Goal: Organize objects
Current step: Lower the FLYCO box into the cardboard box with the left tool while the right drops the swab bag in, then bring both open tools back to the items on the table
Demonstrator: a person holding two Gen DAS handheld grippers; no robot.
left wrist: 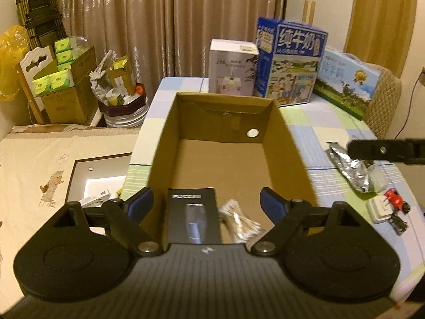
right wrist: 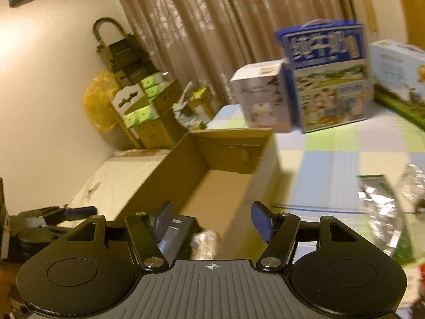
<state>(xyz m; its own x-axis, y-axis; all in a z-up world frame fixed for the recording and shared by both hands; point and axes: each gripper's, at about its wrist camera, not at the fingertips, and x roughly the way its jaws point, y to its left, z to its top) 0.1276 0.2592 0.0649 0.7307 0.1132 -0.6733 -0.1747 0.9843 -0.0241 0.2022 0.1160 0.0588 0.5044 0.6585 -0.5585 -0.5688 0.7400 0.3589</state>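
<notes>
On my far left, past the edge of the counter (left wrist: 305, 122) with its checked cloth, a cream embroidered cover (left wrist: 39, 164) lies over a lower surface, and behind it a cardboard carton of green tissue packs (left wrist: 63, 79) stands by the curtain (left wrist: 164, 21). My left claw (left wrist: 206, 204) hangs over the near end of the open cardboard box (left wrist: 287, 143), its blue-padded fingers (left wrist: 140, 204) spread wide with nothing between them. Inside the box, at the near end, a black packaged item (left wrist: 192, 215) lies flat, and just beside it on the right sits a small bundle of cotton swabs (left wrist: 239, 220); the rest of the box floor is bare. Beyond the box's far wall stand a white carton (left wrist: 231, 66), a blue milk carton (left wrist: 289, 61) and a paler milk case (left wrist: 348, 85), side by side. To the right of the box, on the cloth, lies a crumpled silver foil bag (left wrist: 353, 170), and nearer to me a white square plug (left wrist: 379, 210) with a red and black toy (left wrist: 397, 207) touching it. My right claw (right wrist: 211, 219) is also wide open and empty, tilted over the box's near right corner; in the left view one of its black fingers (left wrist: 382, 150) reaches in above the foil bag. The right view is blurred.
</notes>
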